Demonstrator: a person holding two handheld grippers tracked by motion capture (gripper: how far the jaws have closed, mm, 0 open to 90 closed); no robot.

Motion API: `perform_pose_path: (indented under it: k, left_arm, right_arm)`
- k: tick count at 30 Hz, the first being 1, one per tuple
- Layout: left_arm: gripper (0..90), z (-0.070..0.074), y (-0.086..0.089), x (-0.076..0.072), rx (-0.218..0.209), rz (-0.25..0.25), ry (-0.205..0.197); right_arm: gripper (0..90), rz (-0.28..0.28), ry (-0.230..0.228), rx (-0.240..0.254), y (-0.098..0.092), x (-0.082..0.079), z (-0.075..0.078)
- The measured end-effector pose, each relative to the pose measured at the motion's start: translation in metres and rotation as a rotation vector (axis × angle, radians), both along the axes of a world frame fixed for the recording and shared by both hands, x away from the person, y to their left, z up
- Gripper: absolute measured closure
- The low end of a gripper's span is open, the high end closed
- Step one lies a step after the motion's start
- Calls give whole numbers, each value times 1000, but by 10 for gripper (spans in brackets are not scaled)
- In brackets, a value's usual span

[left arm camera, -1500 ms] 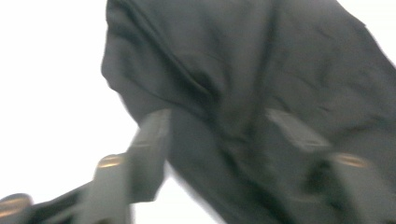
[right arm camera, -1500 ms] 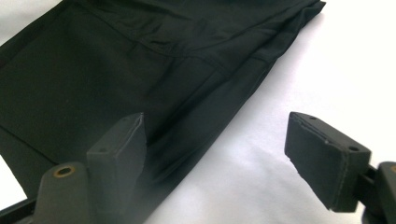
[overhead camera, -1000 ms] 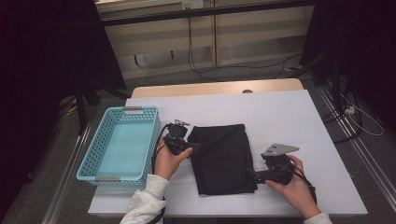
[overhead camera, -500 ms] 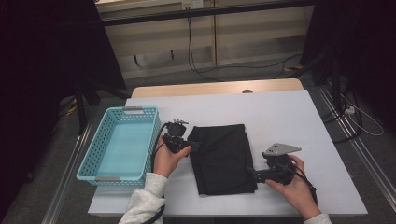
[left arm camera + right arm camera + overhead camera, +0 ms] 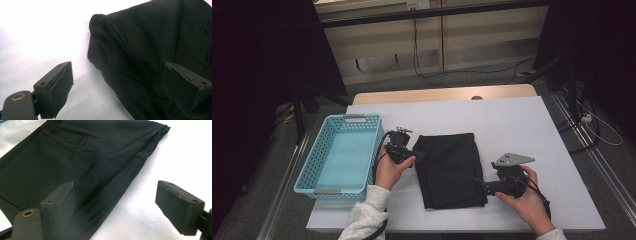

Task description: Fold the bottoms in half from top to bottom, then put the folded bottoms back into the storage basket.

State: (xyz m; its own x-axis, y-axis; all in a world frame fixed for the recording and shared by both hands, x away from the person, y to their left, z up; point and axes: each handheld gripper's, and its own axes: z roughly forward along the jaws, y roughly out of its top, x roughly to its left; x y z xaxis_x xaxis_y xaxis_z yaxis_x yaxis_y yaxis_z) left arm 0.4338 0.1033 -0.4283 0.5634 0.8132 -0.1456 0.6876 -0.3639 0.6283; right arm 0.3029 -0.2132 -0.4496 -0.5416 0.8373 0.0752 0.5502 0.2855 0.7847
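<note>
A black folded cloth (image 5: 449,167) lies flat in the middle of the white table (image 5: 522,125). My left gripper (image 5: 418,154) rests at the cloth's upper left edge, held by a hand in a grey sleeve. In the left gripper view the left gripper (image 5: 120,87) is open, one jaw over bare table and the other over the cloth (image 5: 150,37). My right gripper (image 5: 479,184) sits at the cloth's lower right edge. Seen in the right gripper view, the right gripper (image 5: 120,205) is open and straddles the hem of the cloth (image 5: 75,152) without pressing it.
A teal plastic basket (image 5: 354,117) stands on the table's left side, close behind the left hand. Bare table stretches to the right and far side of the cloth. Cables trail across the floor beyond the table.
</note>
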Motion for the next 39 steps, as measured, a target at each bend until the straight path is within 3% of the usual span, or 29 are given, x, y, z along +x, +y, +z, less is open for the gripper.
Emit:
perform_pose_path:
  k: [3, 27, 39]
  left_arm:
    - [115, 0, 2, 1, 15, -17, 6]
    - [112, 0, 4, 3, 13, 4, 5]
    - [112, -2, 8, 3, 19, 6, 14]
  right_arm:
    - [165, -4, 1, 5, -1, 0, 0]
    - [162, -1, -2, -2, 10, 2, -2]
    - [228, -18, 41, -18, 22, 8, -13]
